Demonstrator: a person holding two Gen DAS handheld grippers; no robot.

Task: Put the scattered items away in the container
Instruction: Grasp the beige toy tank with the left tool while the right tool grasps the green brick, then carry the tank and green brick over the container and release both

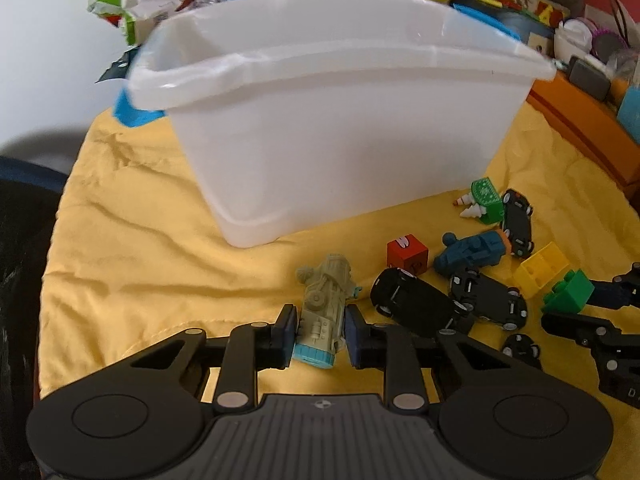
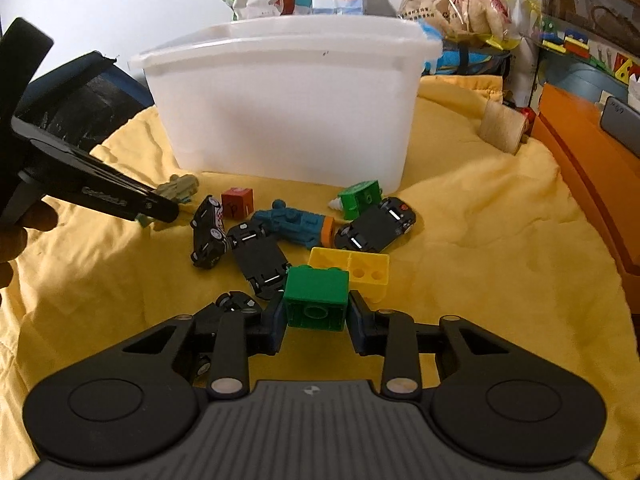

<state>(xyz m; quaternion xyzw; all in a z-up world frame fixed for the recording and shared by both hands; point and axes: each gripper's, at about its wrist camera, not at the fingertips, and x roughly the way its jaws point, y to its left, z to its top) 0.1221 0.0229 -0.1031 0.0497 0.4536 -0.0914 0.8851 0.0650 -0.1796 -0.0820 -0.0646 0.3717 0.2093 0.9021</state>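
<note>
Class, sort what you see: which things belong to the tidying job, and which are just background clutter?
Job:
white plastic tub
grey-green toy vehicle
green building brick
yellow hollow brick
red cube
black toy cars

Lying about:
bagged snacks
orange box

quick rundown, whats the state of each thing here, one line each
left hand-held gripper: shut on the grey toy
right hand-held gripper: shut on the green brick
white bin: upright, open top
yellow brick: on its side on the cloth
blue toy: lying flat
red cube: loose on cloth
black cars: some flipped over
</note>
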